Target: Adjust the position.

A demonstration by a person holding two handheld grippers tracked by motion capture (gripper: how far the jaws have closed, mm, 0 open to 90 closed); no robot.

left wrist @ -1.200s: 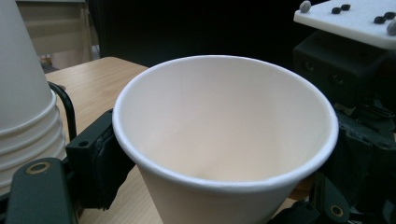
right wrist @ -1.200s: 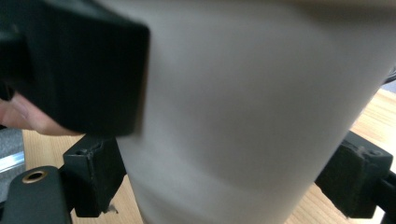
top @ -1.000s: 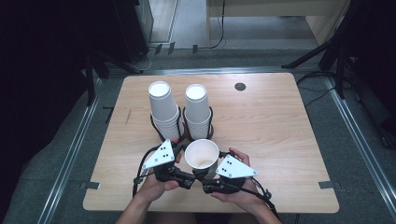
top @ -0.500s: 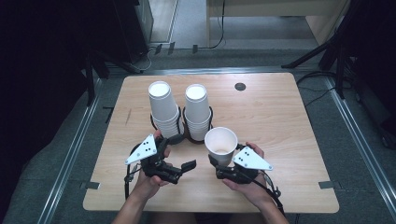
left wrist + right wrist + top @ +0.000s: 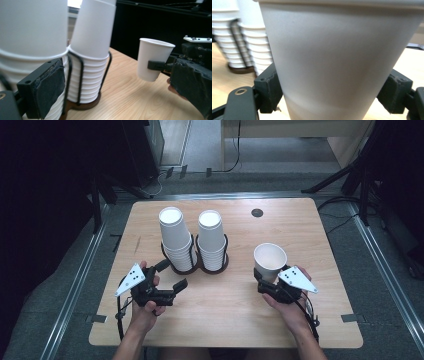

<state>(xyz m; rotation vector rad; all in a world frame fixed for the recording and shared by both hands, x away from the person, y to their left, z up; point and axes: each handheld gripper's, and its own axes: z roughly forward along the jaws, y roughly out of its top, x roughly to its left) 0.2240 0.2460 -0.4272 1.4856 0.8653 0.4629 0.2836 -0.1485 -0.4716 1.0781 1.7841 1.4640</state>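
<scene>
The right hand-held gripper has carried the single paper cup away from the middle of the worktop, out to the person's right, and its jaws have just been closing a little tighter on the cup's lower wall. The cup hangs upright just above the wood, mouth up. The left hand-held gripper has let go and drawn back towards the two cup stacks in their wire rack; its jaws stand apart, empty. So the cup looks freed from its stack, ready for setting down.
</scene>
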